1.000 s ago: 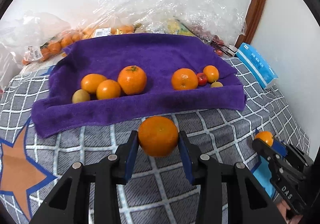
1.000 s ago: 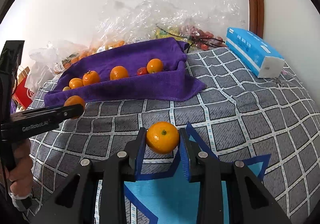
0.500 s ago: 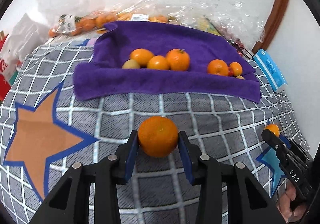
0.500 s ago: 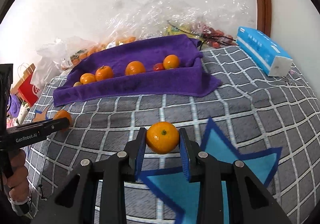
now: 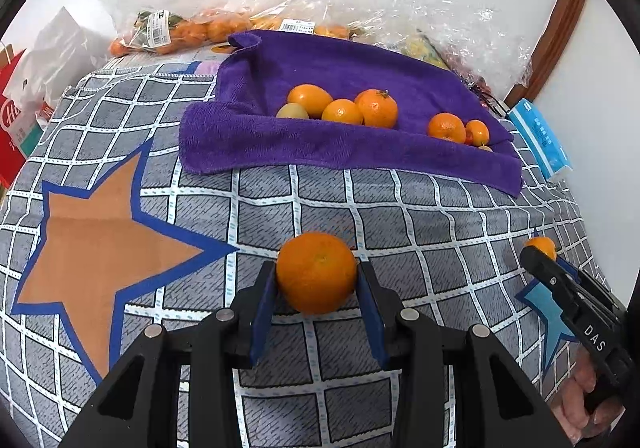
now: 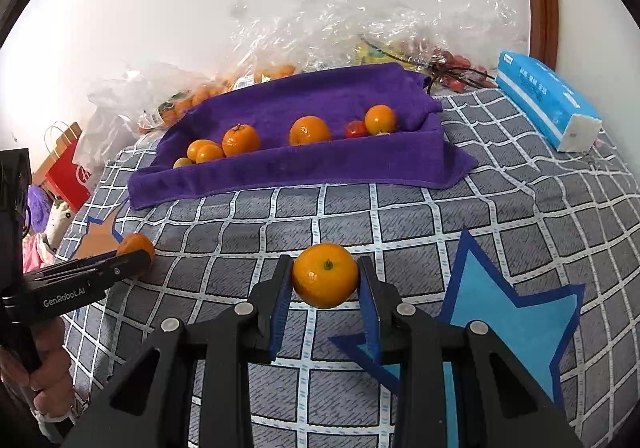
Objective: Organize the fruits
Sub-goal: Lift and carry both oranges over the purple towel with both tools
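A: What does the left gripper [image 5: 316,290] have?

B: Its jaws are pinching a mandarin orange [image 5: 316,272], blue pads pressed on both sides of the fruit. It hangs above the grey checked bedspread [image 5: 400,216], with an orange star print [image 5: 96,236] off to the left of the jaws.

A: And the right gripper [image 6: 325,290]?

B: Same story: its jaws are clamped on a glossy tangerine [image 6: 325,275], stem end facing the camera. A light blue star print [image 6: 508,312] lies just right of those jaws.

A: Where is the rest of the fruit?

B: Well ahead of both pairs of jaws, on the purple towel [image 5: 340,152]. Ahead of the left jaws a cluster of three oranges [image 5: 376,108] sits touching, with a pale yellow-green fruit [image 5: 292,111] at its left edge. Further right is a single orange [image 6: 309,131], then a small red tomato [image 6: 355,129] beside a smaller orange [image 6: 380,119].

A: Anything beyond the towel?

B: Clear plastic bags [image 6: 360,20] against the wall, one holding packed oranges [image 5: 192,33]. A blue tissue pack [image 6: 548,100] lies far ahead and right of the right jaws.
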Demonstrator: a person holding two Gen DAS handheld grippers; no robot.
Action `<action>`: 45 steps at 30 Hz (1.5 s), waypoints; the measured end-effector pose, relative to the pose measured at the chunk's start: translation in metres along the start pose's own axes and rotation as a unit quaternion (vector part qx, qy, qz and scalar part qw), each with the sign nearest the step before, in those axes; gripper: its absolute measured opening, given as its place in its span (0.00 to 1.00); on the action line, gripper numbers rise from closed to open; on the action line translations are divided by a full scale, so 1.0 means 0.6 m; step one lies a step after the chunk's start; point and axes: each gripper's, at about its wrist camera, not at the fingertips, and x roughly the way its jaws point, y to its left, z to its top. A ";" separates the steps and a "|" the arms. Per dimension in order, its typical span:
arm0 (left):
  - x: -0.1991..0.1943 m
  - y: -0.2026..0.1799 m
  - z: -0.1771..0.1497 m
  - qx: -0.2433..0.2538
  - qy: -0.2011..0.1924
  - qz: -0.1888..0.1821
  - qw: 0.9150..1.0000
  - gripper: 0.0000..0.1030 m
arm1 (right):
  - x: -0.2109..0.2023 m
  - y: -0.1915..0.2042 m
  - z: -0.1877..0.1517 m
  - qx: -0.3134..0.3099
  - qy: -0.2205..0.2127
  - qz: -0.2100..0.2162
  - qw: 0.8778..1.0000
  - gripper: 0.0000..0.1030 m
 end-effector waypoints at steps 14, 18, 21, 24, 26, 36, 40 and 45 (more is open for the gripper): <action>-0.033 0.001 0.002 0.005 -0.004 -0.005 1.000 0.37 | -0.028 0.006 0.020 -0.001 -0.011 -0.008 1.000 0.31; -0.049 -0.004 0.014 0.009 -0.013 -0.004 1.000 0.37 | -0.035 0.007 0.030 -0.001 -0.016 -0.008 1.000 0.31; -0.062 -0.006 0.027 0.013 -0.020 -0.006 1.000 0.37 | -0.040 0.011 0.041 -0.007 -0.019 -0.009 1.000 0.31; -0.075 -0.007 0.038 0.015 -0.031 -0.007 0.999 0.37 | -0.047 0.015 0.050 -0.016 -0.024 -0.013 1.000 0.31; -0.083 -0.007 0.045 0.015 -0.036 -0.008 0.999 0.37 | -0.052 0.017 0.056 -0.017 -0.028 -0.014 0.999 0.31; -0.098 -0.008 0.067 0.012 -0.045 -0.013 0.999 0.37 | -0.066 0.022 0.064 -0.013 -0.041 -0.014 0.999 0.31; -0.102 -0.010 0.073 0.016 -0.048 -0.016 0.999 0.37 | -0.066 0.022 0.062 -0.008 -0.042 -0.012 0.999 0.31; -0.105 -0.014 0.079 0.020 -0.052 -0.019 0.998 0.37 | -0.064 0.022 0.062 -0.005 -0.042 -0.014 0.999 0.31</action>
